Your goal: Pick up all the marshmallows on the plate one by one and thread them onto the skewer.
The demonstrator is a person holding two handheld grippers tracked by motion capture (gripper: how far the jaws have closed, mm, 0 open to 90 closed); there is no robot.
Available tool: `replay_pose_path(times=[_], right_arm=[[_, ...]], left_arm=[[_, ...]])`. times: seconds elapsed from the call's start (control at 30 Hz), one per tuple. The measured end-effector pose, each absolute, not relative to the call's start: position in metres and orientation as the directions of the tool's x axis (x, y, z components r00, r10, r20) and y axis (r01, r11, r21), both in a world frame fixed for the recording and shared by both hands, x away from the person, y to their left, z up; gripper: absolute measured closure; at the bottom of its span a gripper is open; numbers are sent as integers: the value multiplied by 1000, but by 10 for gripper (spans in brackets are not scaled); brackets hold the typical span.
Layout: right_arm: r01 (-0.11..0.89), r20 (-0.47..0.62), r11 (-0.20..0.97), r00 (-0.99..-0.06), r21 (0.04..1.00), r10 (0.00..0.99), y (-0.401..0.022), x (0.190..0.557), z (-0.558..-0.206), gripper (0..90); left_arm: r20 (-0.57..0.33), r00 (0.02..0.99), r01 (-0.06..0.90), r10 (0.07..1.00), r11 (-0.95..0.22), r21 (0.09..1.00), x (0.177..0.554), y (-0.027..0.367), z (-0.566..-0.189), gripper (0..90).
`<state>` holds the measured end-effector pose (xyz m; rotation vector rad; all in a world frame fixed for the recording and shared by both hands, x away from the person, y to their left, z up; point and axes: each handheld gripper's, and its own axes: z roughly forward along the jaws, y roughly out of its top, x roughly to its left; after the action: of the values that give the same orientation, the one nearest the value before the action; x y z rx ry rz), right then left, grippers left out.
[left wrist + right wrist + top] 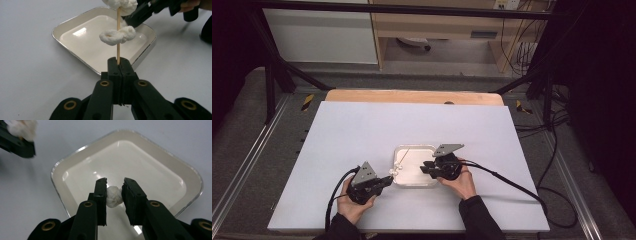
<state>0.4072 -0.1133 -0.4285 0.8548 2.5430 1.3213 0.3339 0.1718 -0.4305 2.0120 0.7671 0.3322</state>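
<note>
**Ana:** Fingers first: how did the left gripper (119,65) stand?

**Ben:** Its fingers were pressed together on the bottom end of a thin wooden stick (118,43), which rose straight up from between them in the left gripper view. A white doughy lump (117,35) sat threaded on the stick about halfway up, and a second white lump (121,5) sat higher, at the top edge of that view.

**Ana:** And the right gripper (113,192)?

**Ben:** In the right gripper view its fingers were pinching a small white ball (114,196), one pad on each side. No earlier picture came with these, so I only say how it stood.

**Ana:** Where was all this on the surface (362,130)?

**Ben:** Over a shallow square white tray (398,150) that lay near the front middle of the pale surface. In the high view the left gripper (388,179) was just beside the tray's left edge, with the stick (403,156) slanting over the tray. The right gripper (426,167) was over the tray's right part, its fingers pointing left toward the stick.

**Ana:** Did the ball touch the tray?

**Ben:** I couldn't tell; it was over the tray's inside, near its front wall.
</note>
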Motion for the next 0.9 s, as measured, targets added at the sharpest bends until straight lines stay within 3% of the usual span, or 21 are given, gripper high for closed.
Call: replay_pose_path(times=[0.43, 0.9], right_arm=[[398, 315, 93, -830, 912, 460, -139, 401, -366, 714], [438, 387, 42, -832, 898, 397, -125, 406, -364, 708]], left_arm=[[-46, 792, 348, 609, -389, 853, 329, 164, -429, 888], [-34, 804, 330, 594, -398, 856, 326, 161, -428, 889]])
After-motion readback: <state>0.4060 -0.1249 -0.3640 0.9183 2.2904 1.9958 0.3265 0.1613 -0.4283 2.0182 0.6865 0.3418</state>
